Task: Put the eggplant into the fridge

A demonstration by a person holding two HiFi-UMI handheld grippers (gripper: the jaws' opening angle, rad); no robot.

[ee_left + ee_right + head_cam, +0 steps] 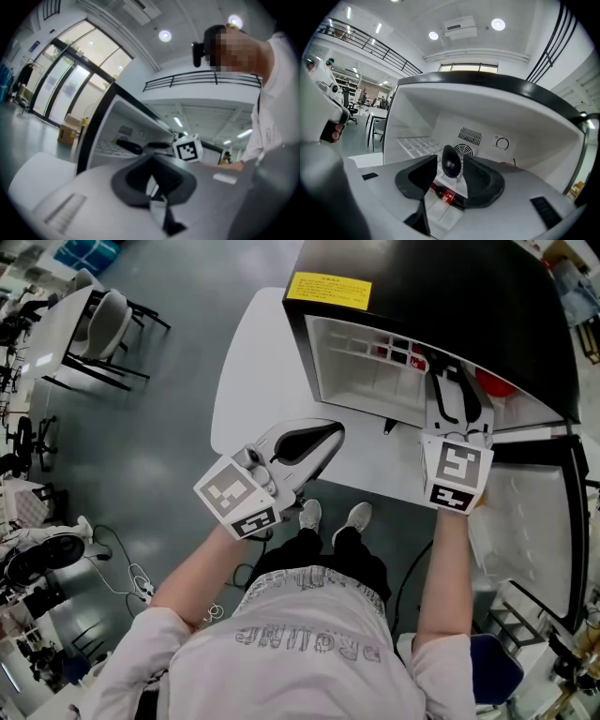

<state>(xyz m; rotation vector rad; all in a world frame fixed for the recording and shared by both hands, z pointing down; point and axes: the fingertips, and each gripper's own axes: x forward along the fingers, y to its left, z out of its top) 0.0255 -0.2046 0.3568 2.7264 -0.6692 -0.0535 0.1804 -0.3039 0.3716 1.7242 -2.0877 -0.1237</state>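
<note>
Two tongs. R gripper (450,165): jaws apart either side of eggplant (451,157), not pinching; eggplant sits inside fridge (422,117). L gripper (314,439): jaws together, empty, outside. Risk: skewed pull-back clips eggplant, knocks it onto cola bottle (446,194) nearby.

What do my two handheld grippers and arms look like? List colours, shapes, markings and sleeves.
The left gripper and the right gripper both have smooth white-grey shells that taper to tongs lined with black pads. Each carries a white cube, left and right, printed with black square markers. The arms are bare below the short sleeves of a pale T-shirt.
</note>
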